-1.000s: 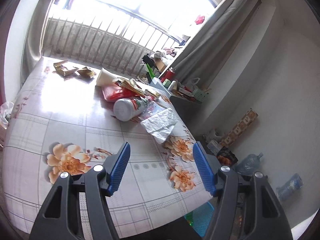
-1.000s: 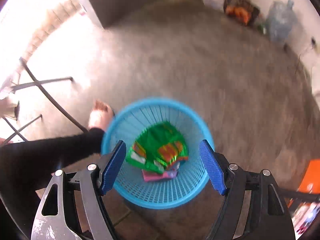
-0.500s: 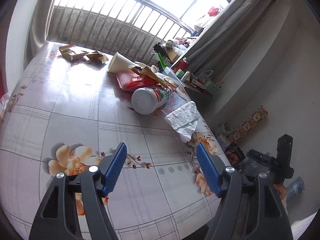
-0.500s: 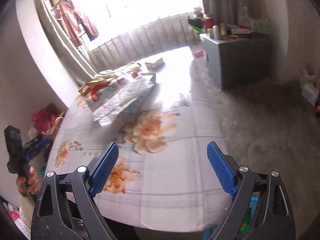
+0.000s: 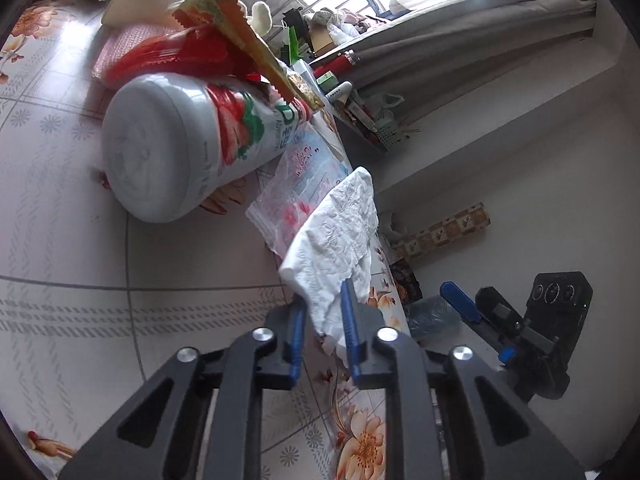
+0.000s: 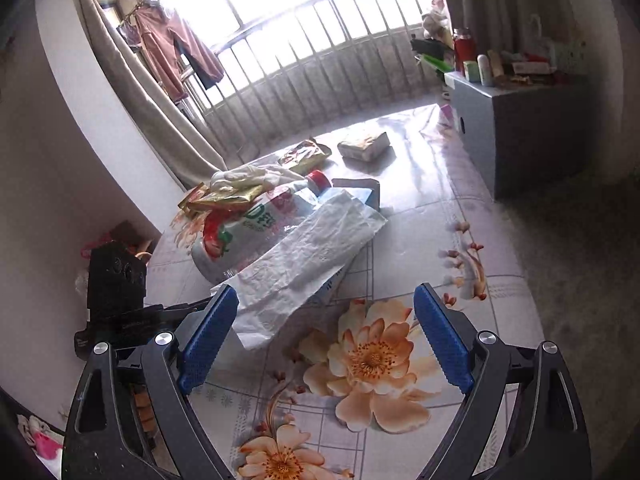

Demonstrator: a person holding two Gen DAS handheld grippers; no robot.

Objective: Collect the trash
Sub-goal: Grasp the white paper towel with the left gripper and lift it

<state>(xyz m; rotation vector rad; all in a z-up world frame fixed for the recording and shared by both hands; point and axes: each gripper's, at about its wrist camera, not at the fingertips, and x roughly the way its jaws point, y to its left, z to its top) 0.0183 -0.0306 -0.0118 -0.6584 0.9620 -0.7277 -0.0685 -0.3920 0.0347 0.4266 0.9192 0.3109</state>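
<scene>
Bottle [image 5: 180, 148] label "AD", left tongs [image 5: 322, 336] pinching tissue [image 5: 336, 248]

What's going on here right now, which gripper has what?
The left gripper is shut on the white tissue at the table's edge, next to a tipped-over strawberry drink bottle and a clear plastic bag. The right gripper is open and empty, hovering over the flowered tablecloth. More wrappers remain farther back.

A crumpled white paper towel [image 5: 340, 236] lies at the table edge, pinched between blue fingers [image 5: 349, 324].
</scene>
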